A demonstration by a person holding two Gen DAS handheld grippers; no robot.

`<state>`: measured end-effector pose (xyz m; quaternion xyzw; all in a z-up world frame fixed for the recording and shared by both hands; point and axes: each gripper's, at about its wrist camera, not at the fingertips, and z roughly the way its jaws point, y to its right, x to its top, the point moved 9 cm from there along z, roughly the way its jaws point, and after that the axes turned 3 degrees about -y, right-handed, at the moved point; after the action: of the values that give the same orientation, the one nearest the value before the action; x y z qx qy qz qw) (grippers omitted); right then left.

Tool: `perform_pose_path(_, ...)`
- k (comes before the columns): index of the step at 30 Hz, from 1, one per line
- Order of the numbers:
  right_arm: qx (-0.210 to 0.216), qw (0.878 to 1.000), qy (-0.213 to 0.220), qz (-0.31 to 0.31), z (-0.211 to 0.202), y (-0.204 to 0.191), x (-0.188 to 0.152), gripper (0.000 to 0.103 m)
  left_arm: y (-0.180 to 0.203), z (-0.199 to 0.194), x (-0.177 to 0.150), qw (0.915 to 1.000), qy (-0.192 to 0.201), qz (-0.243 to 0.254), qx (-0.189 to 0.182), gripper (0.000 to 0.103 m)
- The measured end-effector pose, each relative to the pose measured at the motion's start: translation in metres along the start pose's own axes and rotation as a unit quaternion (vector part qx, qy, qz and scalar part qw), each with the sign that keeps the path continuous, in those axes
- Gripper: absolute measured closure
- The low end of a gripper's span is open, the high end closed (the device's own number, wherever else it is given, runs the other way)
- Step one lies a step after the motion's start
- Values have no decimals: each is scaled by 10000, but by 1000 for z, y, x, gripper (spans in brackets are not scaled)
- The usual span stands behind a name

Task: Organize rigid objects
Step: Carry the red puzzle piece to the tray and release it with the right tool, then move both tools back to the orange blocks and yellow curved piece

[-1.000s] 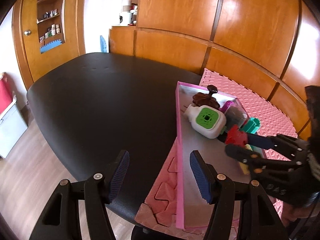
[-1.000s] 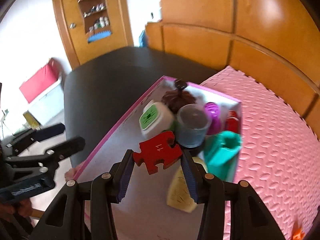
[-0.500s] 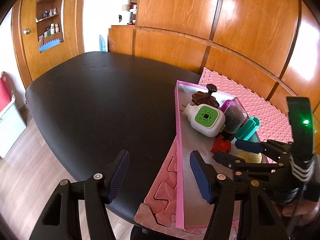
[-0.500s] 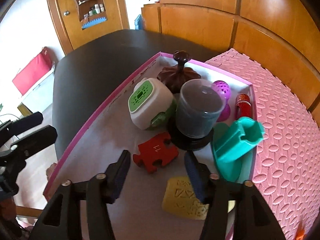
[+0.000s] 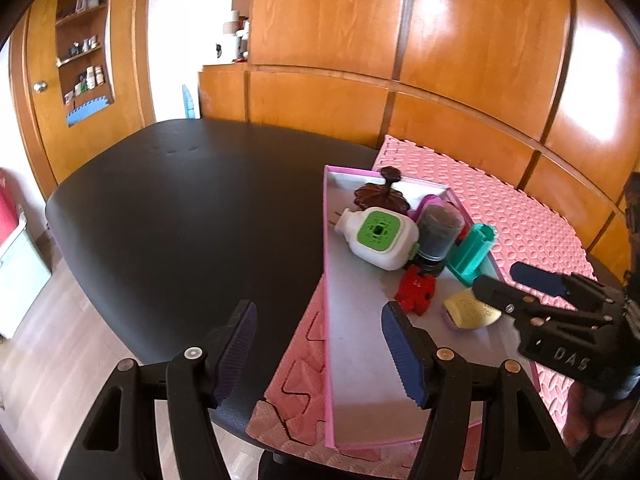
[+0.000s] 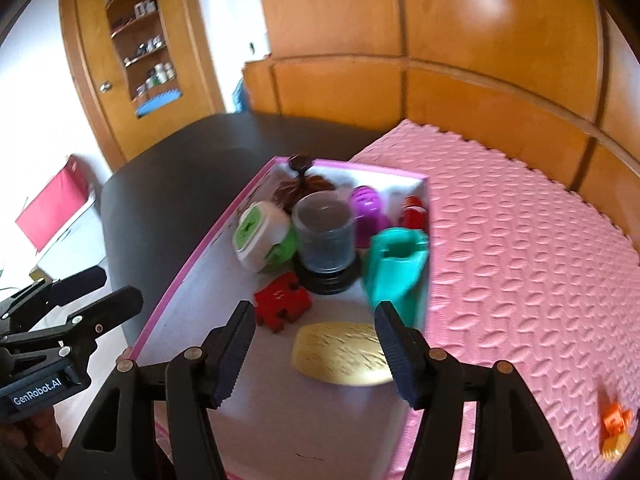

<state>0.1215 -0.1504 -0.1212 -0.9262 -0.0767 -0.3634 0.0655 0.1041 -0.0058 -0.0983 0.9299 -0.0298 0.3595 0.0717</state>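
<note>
While the left gripper [image 5: 320, 344] hangs with jaws wide and empty over the near left rim of the pink tray [image 5: 326, 280], the red puzzle piece [image 5: 416, 292] lies flat inside, just ahead and to its right. In the right view the right gripper [image 6: 314, 346], jaws wide and empty too, is nearer, with the piece [image 6: 282, 300] slightly left. The tray sits on pink foam mat [image 6: 520, 240] over a black surface [image 5: 180, 208]; wood panelling stands behind.
</note>
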Motion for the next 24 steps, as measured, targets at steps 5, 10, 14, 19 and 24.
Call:
perform_pose_path(5,-171,9995,134,219,-22,22,-6,40,15,-3,0,9998,19,188,-72,37)
perform_pose_path(10,-341,9976,230,553,-36,55,-12,40,33,-5,-3,9990,2,420,-143,37)
perform_pose_path(14,-532,9952,315,763,-49,83,-17,40,48,-5,-3,9977,-7,644,-198,37)
perform_pose_path(19,-838,9896,410,1094,-69,127,-27,40,70,-8,-3,9952,12,933,-291,37)
perform_pose_path(24,-1234,9802,474,1473,-92,177,-39,40,93,-9,-5,9916,2,1230,-397,35)
